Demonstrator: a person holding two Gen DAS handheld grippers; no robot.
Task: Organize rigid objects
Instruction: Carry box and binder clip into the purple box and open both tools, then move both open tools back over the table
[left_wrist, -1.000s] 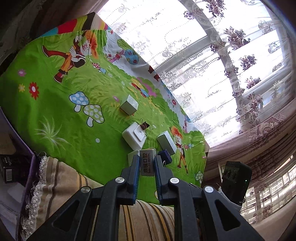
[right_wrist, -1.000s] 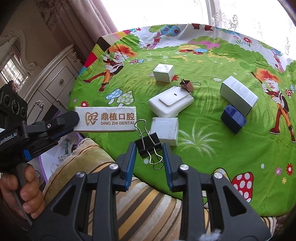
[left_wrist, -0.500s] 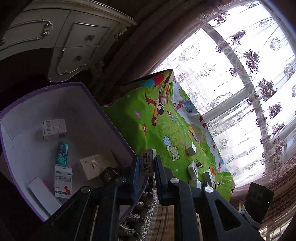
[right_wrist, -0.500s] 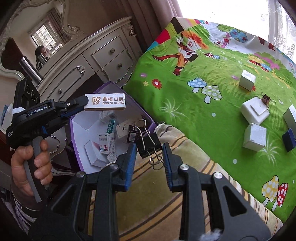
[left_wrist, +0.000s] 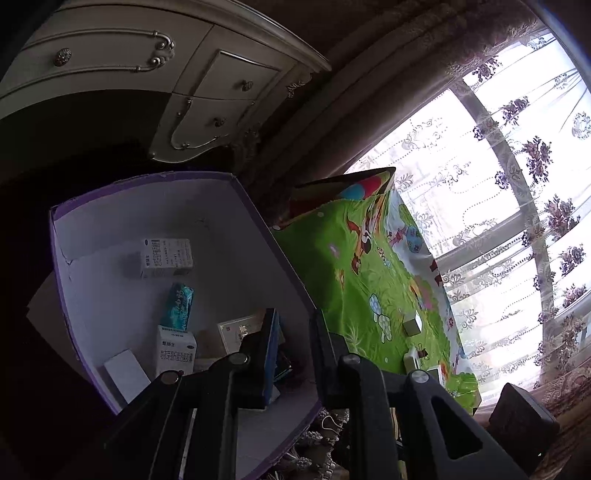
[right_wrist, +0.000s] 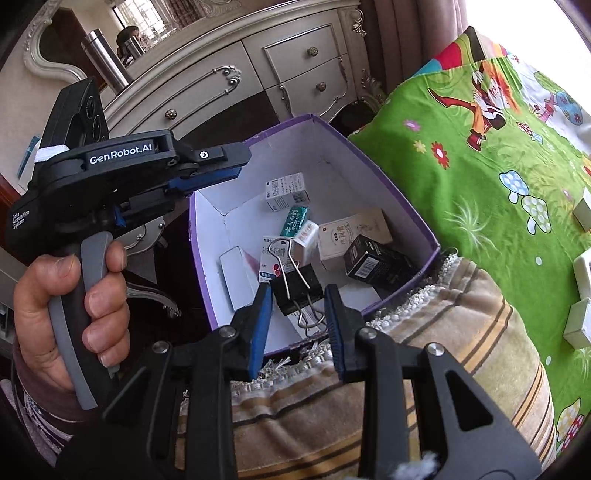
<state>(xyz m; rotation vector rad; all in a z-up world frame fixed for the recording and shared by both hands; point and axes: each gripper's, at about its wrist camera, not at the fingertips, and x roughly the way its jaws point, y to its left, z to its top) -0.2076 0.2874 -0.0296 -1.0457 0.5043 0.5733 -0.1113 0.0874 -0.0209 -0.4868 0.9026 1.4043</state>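
Observation:
A purple carton with white inner walls (right_wrist: 369, 173) (left_wrist: 147, 206) stands beside the bed and holds several small packets. My right gripper (right_wrist: 298, 291) hangs over its near side, shut on a black binder clip (right_wrist: 293, 286) with its wire handles sticking out. My left gripper (left_wrist: 295, 314) (right_wrist: 240, 162), held by a hand (right_wrist: 55, 295), is above the carton's far-left edge. Its jaws are opening and nothing is between them. I cannot pick out the white lettered box among the packets. White boxes (right_wrist: 578, 323) (left_wrist: 412, 325) lie on the green cartoon sheet (right_wrist: 480, 184).
A cream dresser with metal handles (right_wrist: 258, 70) (left_wrist: 207, 96) stands behind the carton. A striped, fringed blanket (right_wrist: 424, 350) covers the bed edge below my right gripper. Lace curtains and a bright window (left_wrist: 498, 184) are beyond the bed.
Both grippers swung from over the bed to the carton. The white lettered box has left my left gripper, whose fingers now show a gap. The clip stays in the right gripper.

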